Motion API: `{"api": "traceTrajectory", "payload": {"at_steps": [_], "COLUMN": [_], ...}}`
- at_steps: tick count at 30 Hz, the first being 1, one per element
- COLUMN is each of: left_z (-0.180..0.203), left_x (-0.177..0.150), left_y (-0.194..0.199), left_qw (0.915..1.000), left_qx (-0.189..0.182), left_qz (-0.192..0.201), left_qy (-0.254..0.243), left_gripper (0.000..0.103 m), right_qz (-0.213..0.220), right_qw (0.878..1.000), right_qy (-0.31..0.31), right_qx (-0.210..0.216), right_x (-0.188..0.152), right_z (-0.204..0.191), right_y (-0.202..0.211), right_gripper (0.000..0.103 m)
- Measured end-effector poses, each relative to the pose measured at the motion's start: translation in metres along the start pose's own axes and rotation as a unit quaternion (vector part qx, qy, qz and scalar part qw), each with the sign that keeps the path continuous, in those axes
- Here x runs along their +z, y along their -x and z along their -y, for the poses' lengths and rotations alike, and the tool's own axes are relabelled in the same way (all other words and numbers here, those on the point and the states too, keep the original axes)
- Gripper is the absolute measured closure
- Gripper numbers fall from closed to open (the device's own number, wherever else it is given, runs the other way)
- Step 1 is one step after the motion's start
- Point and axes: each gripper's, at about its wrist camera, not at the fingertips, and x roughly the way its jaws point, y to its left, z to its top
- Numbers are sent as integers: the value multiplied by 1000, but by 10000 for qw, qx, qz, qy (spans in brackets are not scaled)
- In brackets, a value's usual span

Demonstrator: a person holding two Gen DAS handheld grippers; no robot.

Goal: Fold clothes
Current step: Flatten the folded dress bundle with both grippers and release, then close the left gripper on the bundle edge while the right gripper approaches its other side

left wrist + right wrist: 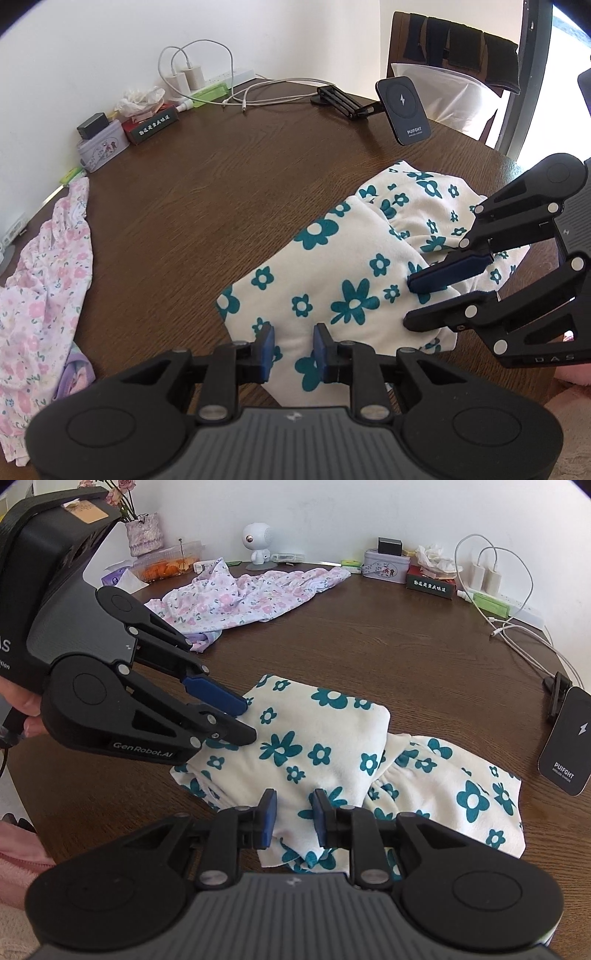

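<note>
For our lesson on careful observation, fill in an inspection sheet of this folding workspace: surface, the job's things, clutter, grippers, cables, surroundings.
Surface: dark wooden table, mostly bare in the middle.
Job's things: teal-flowered white garment, partly folded; pink floral garment crumpled at the far side.
Clutter: tin, red box, wireless charger on a stand, robot figurine, flower vase, food container.
Grippers: left gripper and right gripper, jaws part-way closed with garment folds between them.
Cables: white charger leads and power strip.
Surroundings: white wall, chair.
</note>
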Motion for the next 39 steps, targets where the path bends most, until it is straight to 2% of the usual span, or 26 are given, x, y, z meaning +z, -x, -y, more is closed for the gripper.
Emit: {"api": "traceTrajectory", "payload": {"at_steps": [5,7,8,9,10,11,12,13,16,17,19,28,33,36,37,38,39], "left_z": [2,0,-1,-3,-5,-7,-8,-10,-17,-19,-24,-48,-58,-59,-60,-60,-61], "left_x": [2,3,3,4,4,4,3,3,1,-1,-5,-31,-45,-49,-49,-50,-50], "left_y": [-1,3,6,11,16,21,25,29,38,39,39,29,20,12,9,7,4], "left_qw": [10000,10000,9999,9997,9993,9988,9984,9977,9951,9940,9919,9789,9694,9644,9621,9606,9590], "left_qx": [35,50,79,141,186,203,200,199,165,149,64,-306,-608,-818,-895,-953,-1009], "left_qz": [-19,32,75,175,268,376,459,534,731,756,764,677,627,587,561,544,512], "left_qy": [-26,25,62,122,182,227,272,361,642,773,1008,1905,2293,2446,2514,2555,2599], "left_gripper": [83,80,73,60,50,35,28,24,14,11,10,8,8,8,8,8,9], "right_qz": [-28,-20,3,90,179,285,387,488,686,731,820,982,1240,1213,1143,1073,1014], "right_qw": [10000,10000,10000,9999,9998,9996,9992,9988,9976,9972,9963,9945,9899,9891,9894,9897,9898], "right_qy": [-14,-10,-8,-25,-38,-14,25,64,81,80,116,-226,-537,-731,-801,-869,-925], "right_qx": [-9,-2,12,60,98,73,29,-15,-73,-102,-211,-300,-418,-401,-391,-382,-383], "right_x": [-1,1,2,2,3,2,1,1,-3,-4,-8,-24,-21,-16,-15,-15,-15], "right_z": [0,0,0,0,0,-1,-2,-3,-4,-4,-5,-1,9,15,17,19,20], "right_y": [-2,0,2,7,13,18,24,30,42,45,49,50,44,31,25,19,15], "right_gripper": [82,80,75,70,52,35,29,23,16,8,1,0,3,25,36,42,43]}}
